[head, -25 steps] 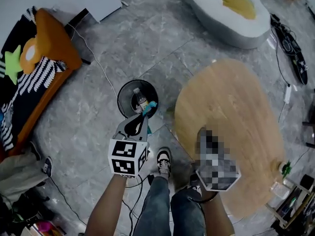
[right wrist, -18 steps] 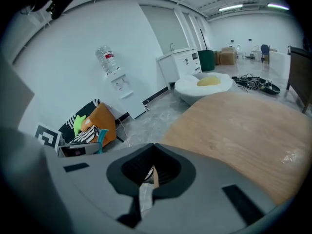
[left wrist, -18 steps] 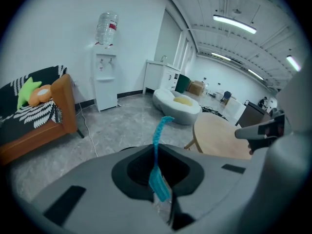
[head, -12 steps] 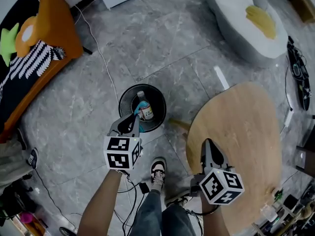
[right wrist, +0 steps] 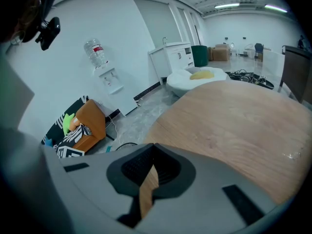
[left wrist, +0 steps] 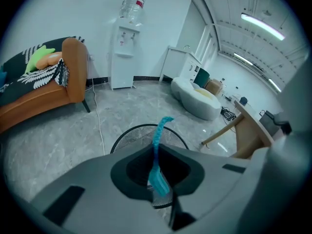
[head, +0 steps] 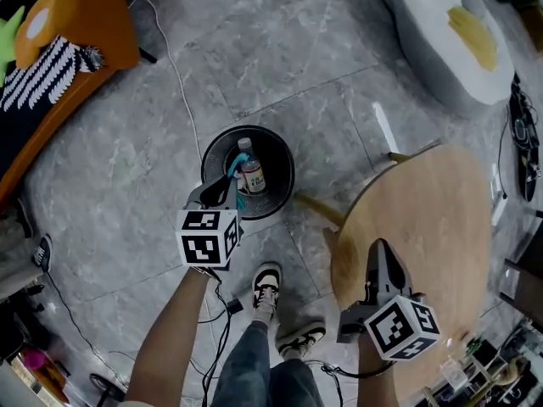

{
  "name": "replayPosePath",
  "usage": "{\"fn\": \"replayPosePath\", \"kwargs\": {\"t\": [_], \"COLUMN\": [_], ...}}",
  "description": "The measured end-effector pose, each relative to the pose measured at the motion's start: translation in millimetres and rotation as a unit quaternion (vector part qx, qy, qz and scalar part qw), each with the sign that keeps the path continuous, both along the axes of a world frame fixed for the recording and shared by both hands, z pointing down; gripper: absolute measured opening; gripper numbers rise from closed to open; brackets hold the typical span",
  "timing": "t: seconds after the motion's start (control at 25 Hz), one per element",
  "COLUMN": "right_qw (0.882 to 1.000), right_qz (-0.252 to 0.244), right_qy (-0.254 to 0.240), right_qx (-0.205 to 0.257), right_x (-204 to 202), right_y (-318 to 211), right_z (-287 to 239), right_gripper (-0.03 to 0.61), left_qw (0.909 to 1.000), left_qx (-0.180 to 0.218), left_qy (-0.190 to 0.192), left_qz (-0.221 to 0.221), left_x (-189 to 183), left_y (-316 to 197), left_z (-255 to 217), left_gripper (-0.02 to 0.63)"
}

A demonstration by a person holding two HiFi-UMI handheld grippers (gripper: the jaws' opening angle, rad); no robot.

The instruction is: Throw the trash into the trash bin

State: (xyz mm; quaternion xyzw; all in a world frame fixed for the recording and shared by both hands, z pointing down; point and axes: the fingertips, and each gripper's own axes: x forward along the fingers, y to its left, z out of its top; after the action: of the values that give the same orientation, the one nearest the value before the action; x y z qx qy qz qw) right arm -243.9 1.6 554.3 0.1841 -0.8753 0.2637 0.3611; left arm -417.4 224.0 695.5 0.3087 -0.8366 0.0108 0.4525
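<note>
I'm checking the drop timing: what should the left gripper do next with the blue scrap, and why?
Probably open the left gripper. Its jaws pinch the blue scrap, and in both views it appears to hang over the mouth of the black mesh bin, which holds a bottle, so releasing should drop it inside.

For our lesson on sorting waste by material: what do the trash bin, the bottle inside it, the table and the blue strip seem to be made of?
Trash bin: probably black metal mesh; its wall is a see-through grid.
Bottle: likely clear plastic; transparent body with a label.
Table: wood or wood veneer, matt; grain shows.
Blue strip: thin and limp, either soft plastic or fabric; the look leaves it open.
</note>
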Motion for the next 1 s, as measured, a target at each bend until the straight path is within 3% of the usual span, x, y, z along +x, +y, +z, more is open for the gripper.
{"fn": "replayPosePath", "kwargs": {"t": [0.16, 0.68, 1.0], "right_qw": [1.0, 1.0, 0.998], "right_qz": [0.003, 0.015, 0.033], "right_qy": [-0.001, -0.016, -0.041], "right_qx": [-0.003, 0.004, 0.016], "right_x": [-4.0, 23.0, 53.3], "right_y": [-0.7, -9.7, -16.6], "right_z": [-5.0, -20.8, -67.0], "right_gripper": [0.002, 0.002, 0.001], "left_qw": [0.9998, 0.9998, 0.9987], "left_qx": [-0.001, -0.007, 0.02], "left_qy": [0.017, -0.008, -0.037], "left_qz": [0.009, 0.02, 0.03], "left_x": [2.5, 14.4, 41.5], "left_y": [-2.6, -2.1, -7.6], "left_z": [0.7, -26.6, -93.8], "left_gripper": [0.144, 0.112, 0.109]}}
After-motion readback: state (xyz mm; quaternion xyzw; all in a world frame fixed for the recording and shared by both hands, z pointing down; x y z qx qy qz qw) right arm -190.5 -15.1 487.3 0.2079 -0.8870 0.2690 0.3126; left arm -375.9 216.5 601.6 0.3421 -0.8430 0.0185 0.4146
